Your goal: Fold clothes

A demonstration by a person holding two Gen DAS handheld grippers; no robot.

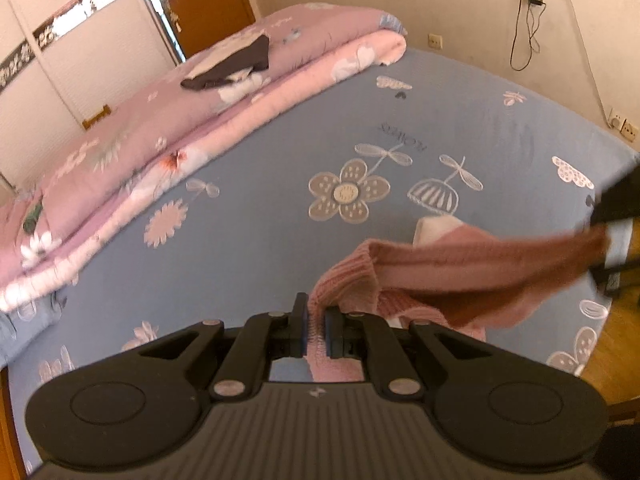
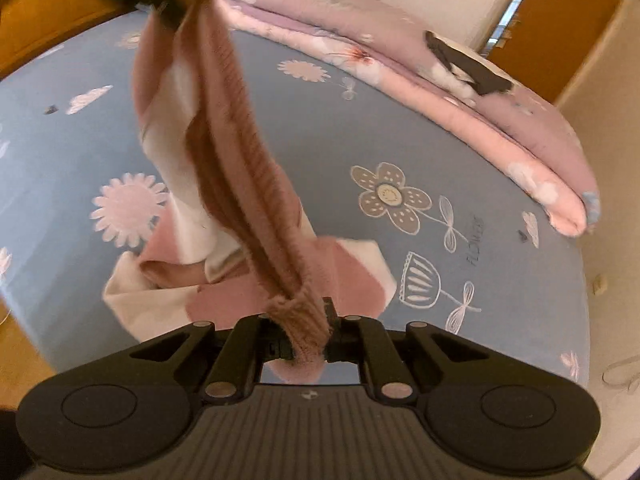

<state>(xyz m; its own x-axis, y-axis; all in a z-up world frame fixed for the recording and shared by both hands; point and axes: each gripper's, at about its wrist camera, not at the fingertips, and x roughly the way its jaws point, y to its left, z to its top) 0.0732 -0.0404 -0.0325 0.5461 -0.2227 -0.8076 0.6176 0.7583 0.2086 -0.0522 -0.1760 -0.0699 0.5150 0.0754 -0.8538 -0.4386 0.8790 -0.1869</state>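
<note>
A pink and white knit sweater (image 1: 460, 268) hangs stretched between my two grippers above the blue flowered bed sheet (image 1: 280, 128). My left gripper (image 1: 317, 328) is shut on a ribbed pink edge of it. At the right edge of the left wrist view, my right gripper (image 1: 604, 240) pinches the other end. In the right wrist view the right gripper (image 2: 308, 340) is shut on a bunched ribbed edge, and the sweater (image 2: 228, 128) runs as a taut band up to the left gripper (image 2: 170, 6) at the top left. Its lower part sags in folds onto the sheet (image 2: 360, 120).
A folded pink and lilac quilt (image 1: 160, 128) lies along the far side of the bed, with a dark garment (image 1: 236, 64) on top. A wardrobe (image 1: 80, 60) and a wooden door (image 1: 200, 0) stand behind it. Wooden floor (image 1: 616, 340) borders the bed's near edge.
</note>
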